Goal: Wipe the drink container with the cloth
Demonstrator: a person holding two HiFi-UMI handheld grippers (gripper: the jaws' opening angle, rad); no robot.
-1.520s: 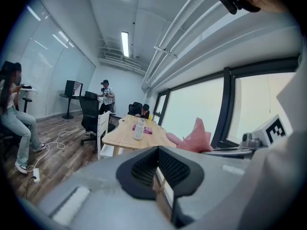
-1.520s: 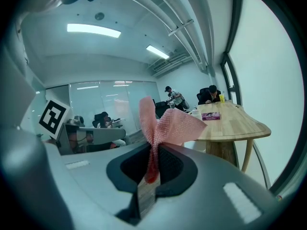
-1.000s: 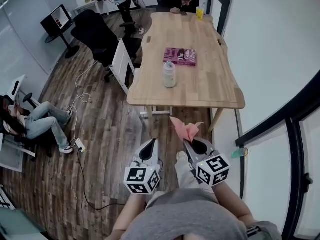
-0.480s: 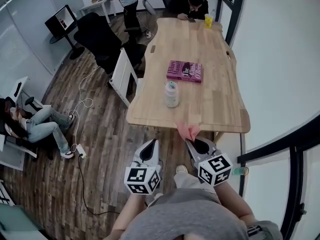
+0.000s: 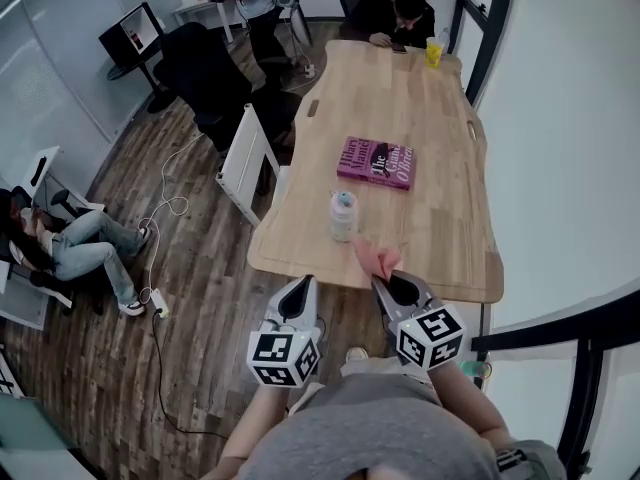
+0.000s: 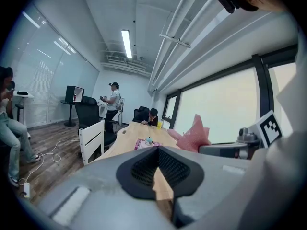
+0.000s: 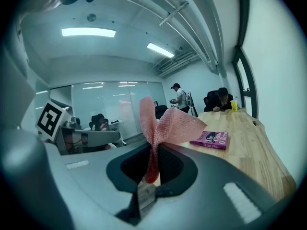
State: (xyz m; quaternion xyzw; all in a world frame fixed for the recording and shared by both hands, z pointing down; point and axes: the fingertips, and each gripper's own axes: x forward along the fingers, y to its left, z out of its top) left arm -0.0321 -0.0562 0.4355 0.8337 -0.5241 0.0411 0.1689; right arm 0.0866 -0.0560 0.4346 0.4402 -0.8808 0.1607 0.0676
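Observation:
The drink container, a clear bottle with a pale blue cap, stands upright near the near edge of the wooden table. My right gripper is shut on a pink cloth, which sticks up from the jaws just short of the bottle and to its right. In the right gripper view the cloth fans out above the shut jaws of that gripper. My left gripper hangs off the table's near edge, shut and empty. In the left gripper view the bottle shows small beyond the jaws.
A magenta book lies behind the bottle. A yellow cup and a seated person are at the far end. A white chair and a black chair stand left of the table. Another person sits at far left.
Both grippers have come forward to the table's near edge, so the bottle and book sit closer. The cloth now reaches over the table edge beside the bottle.

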